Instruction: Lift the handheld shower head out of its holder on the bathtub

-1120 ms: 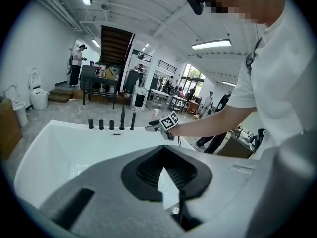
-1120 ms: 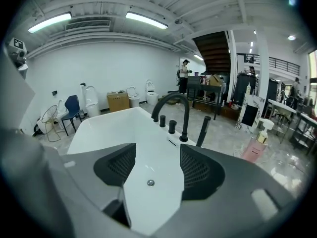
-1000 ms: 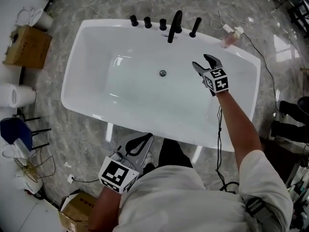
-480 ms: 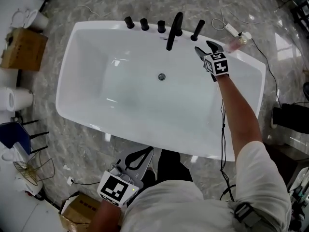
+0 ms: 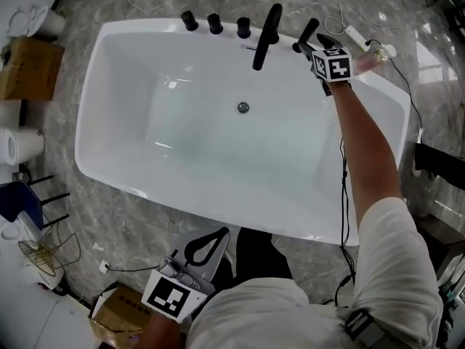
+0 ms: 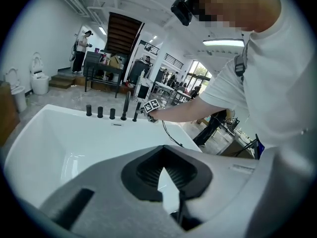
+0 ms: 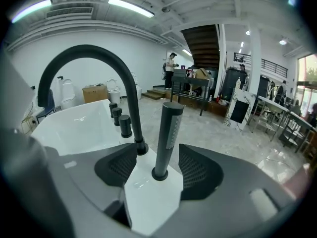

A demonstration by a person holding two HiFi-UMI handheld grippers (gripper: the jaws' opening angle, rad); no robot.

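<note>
The black handheld shower head stands upright in its holder on the white bathtub's far rim. My right gripper is open, one pad on each side of the rod, not touching it. In the head view the shower head is just right of the curved black faucet, with the right gripper reaching it at arm's length. My left gripper hangs near my body below the tub's near rim. Seen in its own view, the left gripper has its tips together with nothing between them.
Three black knobs line the rim left of the faucet. A power strip and cables lie on the marble floor behind the tub. Cardboard boxes, a blue chair and a wire basket stand at the left.
My right gripper has travelled from over the tub's middle to the far rim and now straddles the shower head. The left gripper has sunk lower beside my body.
</note>
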